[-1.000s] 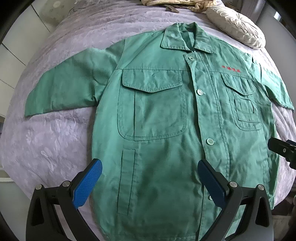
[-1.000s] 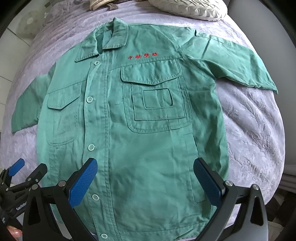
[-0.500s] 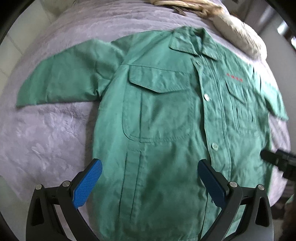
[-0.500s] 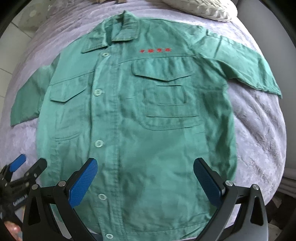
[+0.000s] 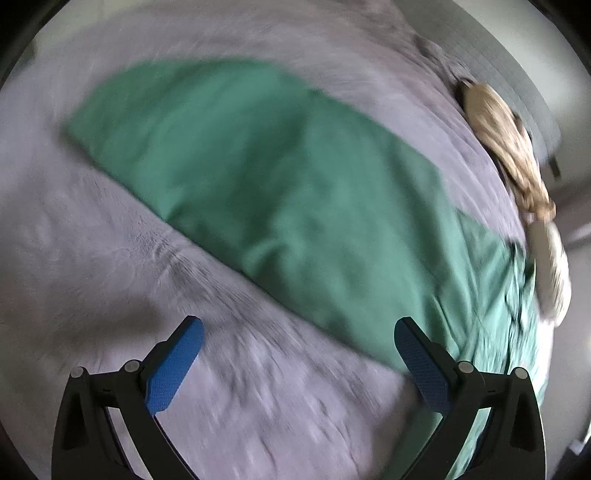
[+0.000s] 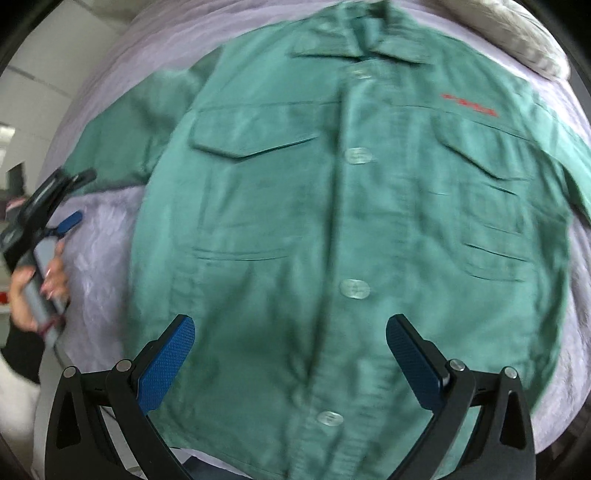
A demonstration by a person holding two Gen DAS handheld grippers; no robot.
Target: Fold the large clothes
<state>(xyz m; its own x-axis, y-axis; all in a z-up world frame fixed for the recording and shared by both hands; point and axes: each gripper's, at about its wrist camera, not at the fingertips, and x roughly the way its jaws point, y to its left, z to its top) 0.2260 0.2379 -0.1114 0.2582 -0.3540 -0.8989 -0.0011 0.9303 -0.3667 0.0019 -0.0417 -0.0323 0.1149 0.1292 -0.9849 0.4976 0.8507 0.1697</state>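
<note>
A green work jacket (image 6: pixel 332 221) lies flat, buttoned and front up, on a lilac bedspread (image 6: pixel 99 243). Red lettering (image 6: pixel 469 107) marks its chest. In the left wrist view its left sleeve (image 5: pixel 229 158) stretches across the frame, blurred. My left gripper (image 5: pixel 295 354) is open and empty above the bedspread (image 5: pixel 110 258) just below the sleeve. It also shows at the left edge of the right wrist view (image 6: pixel 55 206), held by a hand. My right gripper (image 6: pixel 291 350) is open and empty over the jacket's lower front.
A cream cushion (image 5: pixel 554 273) and a tan knitted item (image 5: pixel 506 147) lie at the head of the bed. The cushion (image 6: pixel 524 33) shows at the top right of the right wrist view. The bed edge runs along the bottom left there.
My left gripper has swung left from the jacket body to the left sleeve. My right gripper has moved left and closer, now over the button line. Both views are motion-blurred.
</note>
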